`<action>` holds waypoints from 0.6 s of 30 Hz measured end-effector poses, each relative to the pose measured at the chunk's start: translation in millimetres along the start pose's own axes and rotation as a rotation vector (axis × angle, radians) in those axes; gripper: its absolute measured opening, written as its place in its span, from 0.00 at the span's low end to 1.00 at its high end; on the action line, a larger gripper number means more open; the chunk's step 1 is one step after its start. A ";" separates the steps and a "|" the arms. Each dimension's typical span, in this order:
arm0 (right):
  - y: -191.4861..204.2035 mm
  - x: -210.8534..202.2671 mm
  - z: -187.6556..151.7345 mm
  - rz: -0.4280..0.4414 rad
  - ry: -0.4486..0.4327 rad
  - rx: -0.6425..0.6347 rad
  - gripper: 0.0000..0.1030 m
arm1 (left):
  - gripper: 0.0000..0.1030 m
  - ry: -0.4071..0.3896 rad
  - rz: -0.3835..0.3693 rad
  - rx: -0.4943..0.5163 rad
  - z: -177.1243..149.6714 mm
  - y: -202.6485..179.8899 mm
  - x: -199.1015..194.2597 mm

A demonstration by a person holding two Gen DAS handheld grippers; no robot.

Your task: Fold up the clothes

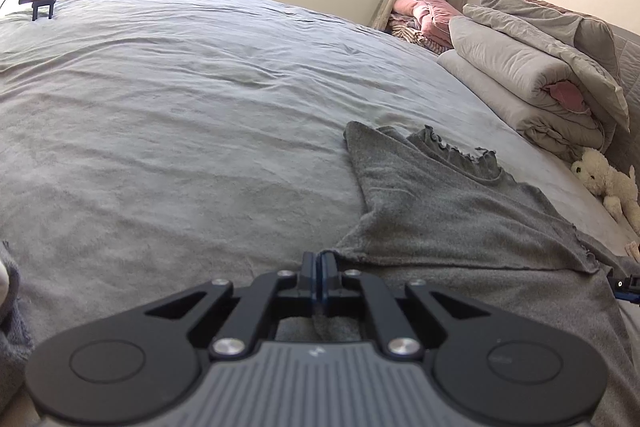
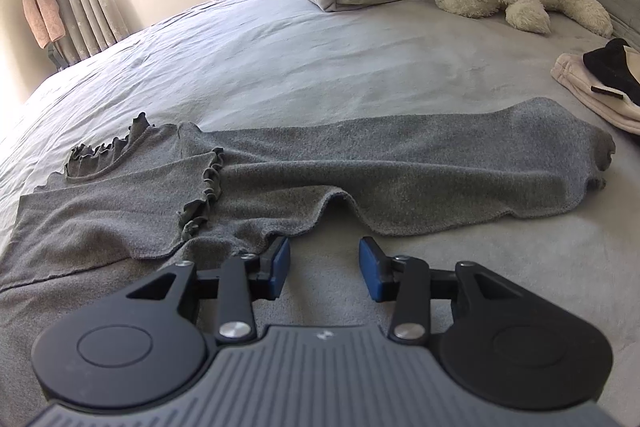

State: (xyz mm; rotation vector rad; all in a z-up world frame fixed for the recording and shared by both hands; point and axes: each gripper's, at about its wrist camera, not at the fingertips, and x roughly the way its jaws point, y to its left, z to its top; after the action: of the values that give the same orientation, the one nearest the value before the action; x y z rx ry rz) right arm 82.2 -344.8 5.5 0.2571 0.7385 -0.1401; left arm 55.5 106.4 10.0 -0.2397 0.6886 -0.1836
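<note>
Folding grey top [image 2: 280,167]: left gripper [image 1: 320,267] pinched shut on its edge; right gripper [image 2: 324,261] wide open, empty, needs hem grasp next.

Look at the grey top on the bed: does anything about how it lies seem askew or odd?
Yes. On the grey top, the ruffled sleeve cuff lies bunched across the body, and the front hem humps up off the bed instead of lying flat.
</note>
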 end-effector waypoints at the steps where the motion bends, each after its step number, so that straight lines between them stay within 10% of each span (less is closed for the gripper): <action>1: -0.1 1.1 0.9 0.003 -0.003 -0.005 0.43 | 0.02 -0.003 0.007 0.003 0.4 -2.2 -0.9; 9: -24.1 -4.1 10.2 0.100 0.041 0.167 0.42 | 0.03 0.000 -0.001 -0.022 1.0 0.1 -2.1; 14: -0.5 -6.4 2.4 0.217 0.095 0.045 0.43 | 0.04 0.008 -0.007 -0.042 2.3 1.8 -2.7; 18: 16.1 -5.5 -5.2 0.254 0.100 -0.032 0.25 | 0.04 0.008 -0.006 -0.019 1.2 -1.0 -3.3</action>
State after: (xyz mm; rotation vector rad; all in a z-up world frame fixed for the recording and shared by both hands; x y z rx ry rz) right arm 78.3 -327.7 8.5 0.3263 0.7997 0.1264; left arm 53.6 106.4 13.1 -0.2593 0.6978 -0.1836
